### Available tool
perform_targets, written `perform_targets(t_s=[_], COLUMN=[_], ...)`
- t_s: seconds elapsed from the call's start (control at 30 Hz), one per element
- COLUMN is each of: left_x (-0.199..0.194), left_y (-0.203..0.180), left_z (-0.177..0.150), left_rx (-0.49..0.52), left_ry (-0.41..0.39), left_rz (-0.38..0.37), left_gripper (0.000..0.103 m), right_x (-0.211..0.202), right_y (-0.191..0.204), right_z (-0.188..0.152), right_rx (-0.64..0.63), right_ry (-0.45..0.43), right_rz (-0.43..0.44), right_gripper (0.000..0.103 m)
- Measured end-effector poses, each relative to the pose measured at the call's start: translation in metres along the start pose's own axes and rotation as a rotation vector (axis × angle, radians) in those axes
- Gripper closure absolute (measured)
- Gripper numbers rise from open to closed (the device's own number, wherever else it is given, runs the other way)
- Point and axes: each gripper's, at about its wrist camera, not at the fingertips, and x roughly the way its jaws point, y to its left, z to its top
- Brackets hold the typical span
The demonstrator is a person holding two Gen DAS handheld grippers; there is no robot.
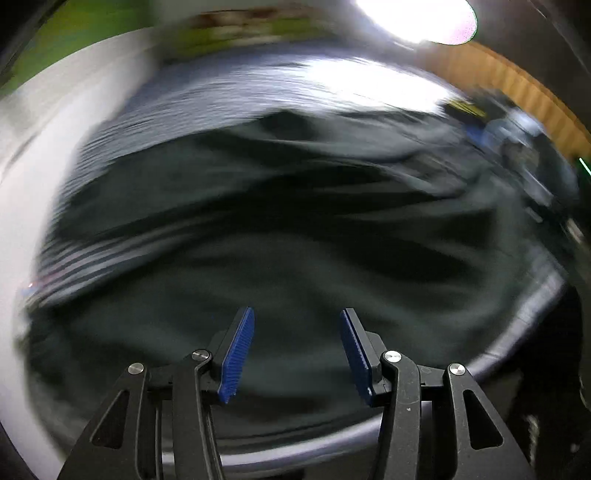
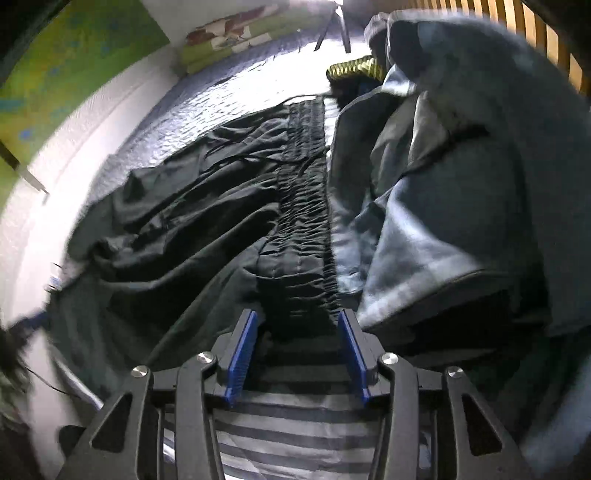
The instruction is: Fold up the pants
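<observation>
Dark green-black pants (image 2: 177, 236) lie spread and wrinkled on a bed, with the gathered elastic waistband (image 2: 306, 206) running from far away toward me. My right gripper (image 2: 297, 314) hovers at the near end of that waistband. Its blue pads (image 2: 240, 365) stand apart on either side of the fabric and do not pinch it. In the left wrist view, which is badly blurred, the same dark pants (image 1: 258, 221) fill the middle. My left gripper (image 1: 297, 312) hangs above the cloth, open, with nothing between its fingers.
A heap of grey-blue clothes or blanket (image 2: 461, 166) crowds the right side beside the waistband. The striped sheet (image 2: 288, 435) shows near me, with a yellow-and-black item (image 2: 354, 68) and a floral pillow (image 2: 236, 33) farther off. A white bed edge (image 2: 44, 206) and a green wall (image 2: 74, 55) are on the left.
</observation>
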Motion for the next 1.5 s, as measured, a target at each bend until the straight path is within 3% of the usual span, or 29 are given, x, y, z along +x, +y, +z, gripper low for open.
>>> perform_targets(t_s=[0.1, 0.27, 0.3, 0.33, 0.43, 0.6, 0.7, 0.77, 0.83, 1.03, 1.17, 1.2, 1.23, 1.27, 1.33, 1.5], left_x=[0.028, 0.048, 0.048, 0.050, 0.065, 0.090, 0.088, 0.086, 0.085, 0.080, 0.073, 0.072, 0.071, 0.069, 0.069, 0.042], left_y=[-0.068, -0.119, -0.138, -0.149, -0.175, -0.176, -0.182, -0.183, -0.183, -0.189, -0.183, -0.182, -0.182, -0.180, -0.175, -0.166], left_z=[0.004, -0.003, -0.005, -0.007, -0.007, -0.006, -0.008, -0.008, -0.007, -0.011, -0.020, -0.021, -0.021, -0.021, -0.015, -0.011], left_rx=[0.117, 0.149, 0.183, 0.220, 0.269, 0.236, 0.276, 0.275, 0.262, 0.269, 0.278, 0.275, 0.268, 0.259, 0.245, 0.198], left_ry=[0.052, 0.105, 0.107, 0.107, 0.142, 0.200, 0.174, 0.174, 0.176, 0.169, 0.160, 0.157, 0.156, 0.154, 0.147, 0.092], left_rz=[-0.060, -0.181, -0.180, -0.173, -0.170, -0.192, -0.178, -0.188, -0.192, -0.180, -0.162, -0.156, -0.156, -0.157, -0.169, -0.240], left_gripper=[0.051, 0.050, 0.044, 0.036, 0.035, 0.036, 0.046, 0.051, 0.052, 0.066, 0.084, 0.089, 0.093, 0.094, 0.098, 0.098], right_x=[0.009, 0.020, 0.021, 0.021, 0.015, -0.060, -0.093, -0.083, -0.061, 0.003, 0.025, 0.030, 0.033, 0.034, 0.028, -0.044], right_y=[-0.005, -0.017, -0.017, -0.017, -0.019, -0.016, -0.019, -0.024, -0.031, -0.028, -0.017, -0.015, -0.012, -0.011, -0.011, -0.015], right_z=[0.003, 0.007, 0.008, 0.009, 0.010, 0.012, 0.009, 0.009, 0.007, 0.003, 0.007, 0.007, 0.008, 0.008, 0.009, 0.019], right_rx=[0.012, 0.083, 0.087, 0.088, 0.100, 0.066, 0.035, 0.038, 0.086, 0.154, 0.146, 0.132, 0.123, 0.119, 0.123, 0.044], right_ry=[0.007, 0.008, 0.004, 0.003, 0.010, -0.093, -0.153, -0.114, -0.044, 0.061, 0.054, 0.053, 0.056, 0.059, 0.074, -0.073], right_rz=[0.009, 0.125, 0.144, 0.157, 0.154, 0.117, 0.059, 0.042, 0.083, 0.165, 0.144, 0.141, 0.134, 0.122, 0.151, 0.024], right_gripper=[0.061, 0.060, 0.065, 0.082, 0.103, 0.103, 0.103, 0.097, 0.085, 0.073, 0.066, 0.071, 0.091, 0.103, 0.103, 0.103])
